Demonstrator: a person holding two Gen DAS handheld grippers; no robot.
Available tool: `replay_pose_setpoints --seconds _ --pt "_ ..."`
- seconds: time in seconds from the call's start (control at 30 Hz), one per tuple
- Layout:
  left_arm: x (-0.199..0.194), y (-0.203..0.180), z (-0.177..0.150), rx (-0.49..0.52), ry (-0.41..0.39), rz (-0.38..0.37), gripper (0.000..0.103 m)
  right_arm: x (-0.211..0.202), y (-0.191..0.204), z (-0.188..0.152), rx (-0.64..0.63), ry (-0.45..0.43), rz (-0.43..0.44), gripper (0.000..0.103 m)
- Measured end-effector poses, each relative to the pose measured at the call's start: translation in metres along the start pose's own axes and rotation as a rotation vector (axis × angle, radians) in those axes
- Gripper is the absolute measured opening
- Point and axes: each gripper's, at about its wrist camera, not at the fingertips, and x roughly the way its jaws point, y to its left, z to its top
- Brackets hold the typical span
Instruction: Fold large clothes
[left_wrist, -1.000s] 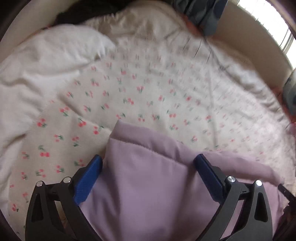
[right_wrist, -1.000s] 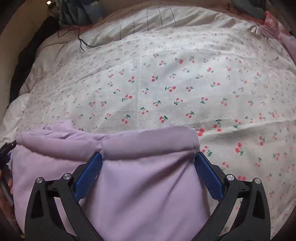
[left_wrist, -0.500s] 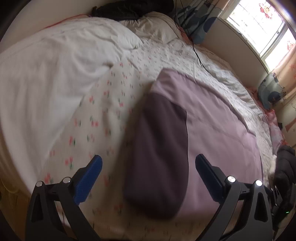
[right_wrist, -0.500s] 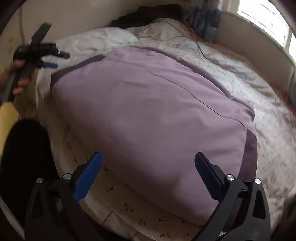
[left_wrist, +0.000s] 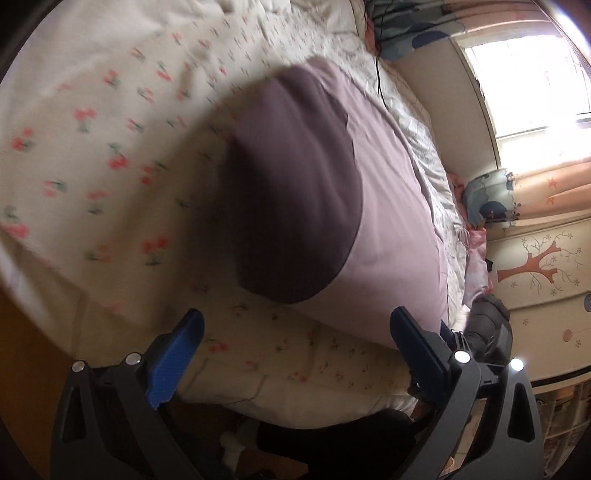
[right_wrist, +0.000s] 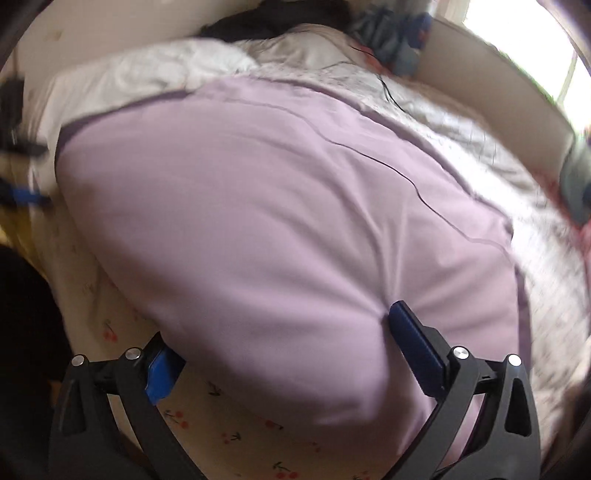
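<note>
We see the lilac padded garment (right_wrist: 280, 221) lying spread on the bed, over the cherry-print sheet (left_wrist: 110, 155). Our right gripper (right_wrist: 284, 350) sits at its near edge, fingers wide apart, fabric bulging between them, nothing pinched. Our left gripper (left_wrist: 295, 343) hangs near the bed's edge, fingers wide apart, holding nothing.

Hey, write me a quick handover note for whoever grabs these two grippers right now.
Left gripper: open, holding nothing, hovering off the bed's near edge.
Right gripper: open, fingers either side of the near edge of the lilac padded garment, not clamped.
Garment lies spread on the cherry-print sheet, its darker purple end showing.
Done: laid out. Left: the remaining folds.
</note>
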Motion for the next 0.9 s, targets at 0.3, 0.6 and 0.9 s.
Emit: replay_pose_setpoints --seconds 0.3,0.6,0.9 --pt "0.073 -0.017 0.031 -0.093 -0.017 -0.064 0.097 -0.020 0.010 -0.014 -0.055 0.039 0.018 0.097" --pt "0.069 -0.040 0.022 0.029 -0.145 -0.038 0.097 -0.086 -0.180 -0.176 0.986 -0.087 0.521 0.097" --pt "0.070 -0.037 0.023 0.002 -0.146 -0.051 0.097 -0.034 -0.212 -0.202 1.232 -0.112 0.675 0.097"
